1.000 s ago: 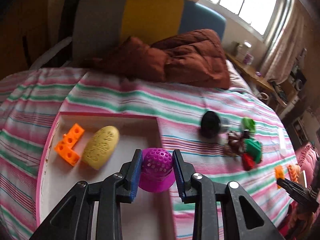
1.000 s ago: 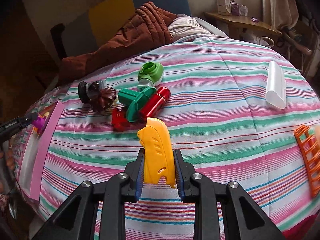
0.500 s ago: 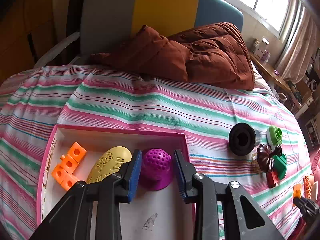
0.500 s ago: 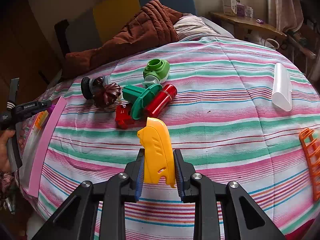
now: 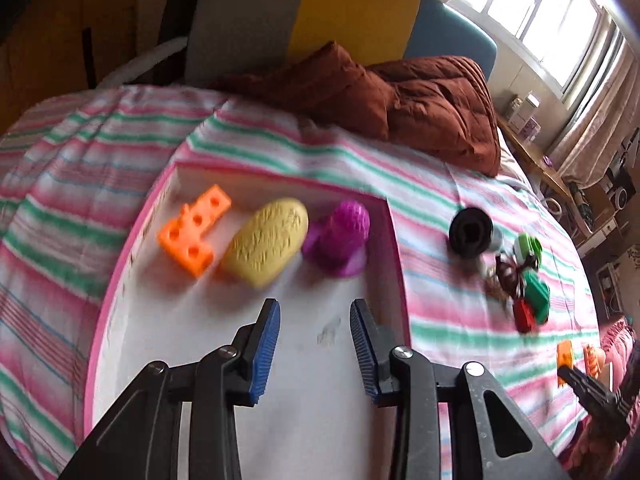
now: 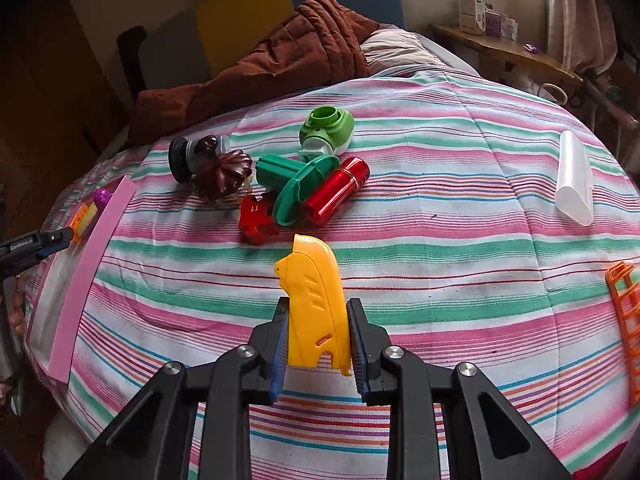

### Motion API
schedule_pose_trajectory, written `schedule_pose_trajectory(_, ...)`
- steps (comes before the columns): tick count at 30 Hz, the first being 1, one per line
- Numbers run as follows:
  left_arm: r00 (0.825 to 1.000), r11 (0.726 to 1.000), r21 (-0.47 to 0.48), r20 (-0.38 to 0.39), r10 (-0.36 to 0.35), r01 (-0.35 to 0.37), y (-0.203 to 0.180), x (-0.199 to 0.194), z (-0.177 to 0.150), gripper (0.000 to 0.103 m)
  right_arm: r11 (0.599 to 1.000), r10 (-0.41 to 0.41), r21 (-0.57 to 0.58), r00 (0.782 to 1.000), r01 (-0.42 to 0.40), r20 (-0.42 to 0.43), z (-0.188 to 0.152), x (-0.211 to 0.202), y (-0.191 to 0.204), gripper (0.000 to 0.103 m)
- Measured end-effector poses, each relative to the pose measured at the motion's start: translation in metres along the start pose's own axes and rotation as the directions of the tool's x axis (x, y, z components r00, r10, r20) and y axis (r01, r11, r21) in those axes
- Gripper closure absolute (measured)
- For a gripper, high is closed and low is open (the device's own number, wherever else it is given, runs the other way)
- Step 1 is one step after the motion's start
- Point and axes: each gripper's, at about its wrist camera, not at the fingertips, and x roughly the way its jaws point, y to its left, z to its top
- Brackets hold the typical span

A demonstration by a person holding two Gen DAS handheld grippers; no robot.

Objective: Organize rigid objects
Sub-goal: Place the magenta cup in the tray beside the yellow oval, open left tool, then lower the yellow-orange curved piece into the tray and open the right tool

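Note:
A pink-rimmed white tray [image 5: 132,248] lies on the striped bed. In it are an orange block [image 5: 194,232], a yellow oval piece [image 5: 266,248] and a purple domed piece [image 5: 340,236]. My left gripper [image 5: 315,346] is open and empty above the tray, a little back from the purple piece. My right gripper [image 6: 318,350] is shut on a yellow plastic piece [image 6: 316,304] and holds it over the bed. The tray's pink rim [image 6: 92,264] shows at the far left of the right wrist view.
A pile lies mid-bed: black knob [image 6: 182,158], brown piece [image 6: 224,174], green pieces [image 6: 298,186], light-green piece [image 6: 326,128], red cylinder [image 6: 336,192], red flat piece [image 6: 256,220]. A white piece [image 6: 574,176] and an orange grid [image 6: 626,312] lie right. A brown blanket [image 6: 280,60] is behind.
My left gripper has opened, let go of the purple piece in the tray and pulled back. My right gripper still holds the yellow piece, almost unmoved.

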Motion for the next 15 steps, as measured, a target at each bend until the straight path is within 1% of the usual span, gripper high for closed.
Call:
schedule_pose_trajectory(4, 1.000, 1.000, 0.004, -0.010, -0.012, 0.012, 0.005, -0.007, -0.022, 0.067, 1.000, 0.016, -0.022, 1.000, -0.016, 0.002, -0.003, 0.000, 0.007, 0.076)
schedule_pose_trajectory(7, 0.999, 1.000, 0.000, -0.037, -0.016, 0.016, 0.009, -0.009, -0.034, 0.067, 0.998, 0.033, -0.044, 0.999, -0.033, 0.005, -0.003, -0.004, 0.016, 0.076)
schedule_pose_trajectory(11, 0.999, 1.000, 0.020, -0.041, -0.008, 0.009, 0.015, -0.015, -0.045, 0.067, 0.995, 0.038, -0.092, 0.999, -0.039, -0.008, -0.001, -0.007, 0.038, 0.076)
schedule_pose_trajectory(15, 1.000, 0.999, 0.034, -0.022, -0.008, 0.008, 0.020, -0.023, -0.053, 0.067, 0.991, 0.079, -0.108, 0.997, -0.081, -0.027, 0.001, -0.008, 0.064, 0.076)
